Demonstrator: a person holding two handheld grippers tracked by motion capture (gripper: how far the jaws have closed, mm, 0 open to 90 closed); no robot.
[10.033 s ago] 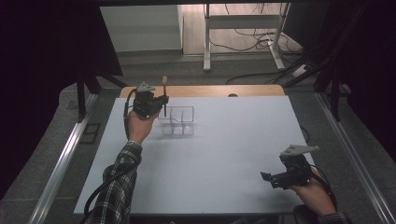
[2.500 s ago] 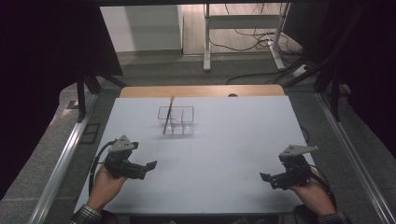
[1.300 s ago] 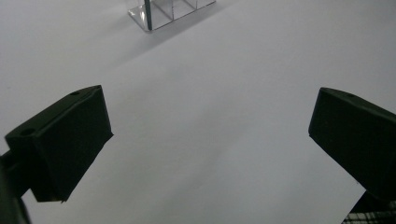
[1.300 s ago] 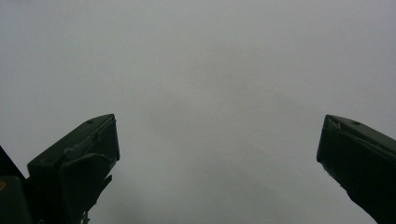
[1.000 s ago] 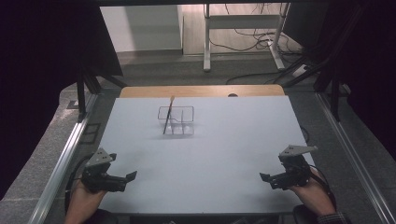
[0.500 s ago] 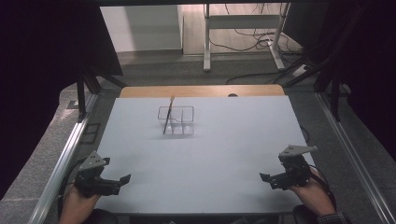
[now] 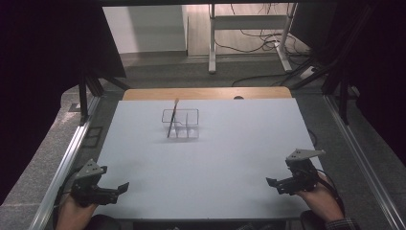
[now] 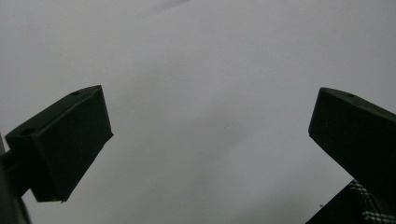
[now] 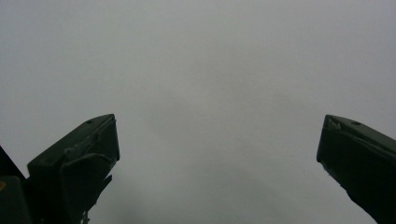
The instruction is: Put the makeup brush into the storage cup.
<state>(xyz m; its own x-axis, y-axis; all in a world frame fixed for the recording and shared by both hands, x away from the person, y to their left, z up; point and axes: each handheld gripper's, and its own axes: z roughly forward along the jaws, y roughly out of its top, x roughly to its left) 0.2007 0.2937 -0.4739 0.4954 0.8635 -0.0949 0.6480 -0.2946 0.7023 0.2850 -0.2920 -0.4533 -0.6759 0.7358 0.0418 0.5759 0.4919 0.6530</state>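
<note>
This is looking like a lab or test workshop: a plain white surface (image 7: 230, 158) is sitting on a metal-framed rig (image 7: 67, 153), loose cables (image 7: 258, 28) are trailing across the bare floor beyond, and dark screens (image 7: 43, 72) are flanking it.

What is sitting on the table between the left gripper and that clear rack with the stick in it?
Nothing visible. In the high view, bare white table runs from the left gripper, open at the near left corner, to the clear rack where the stick leans.

White table (image 7: 230, 158), clear rack (image 7: 181, 123) on it
</note>
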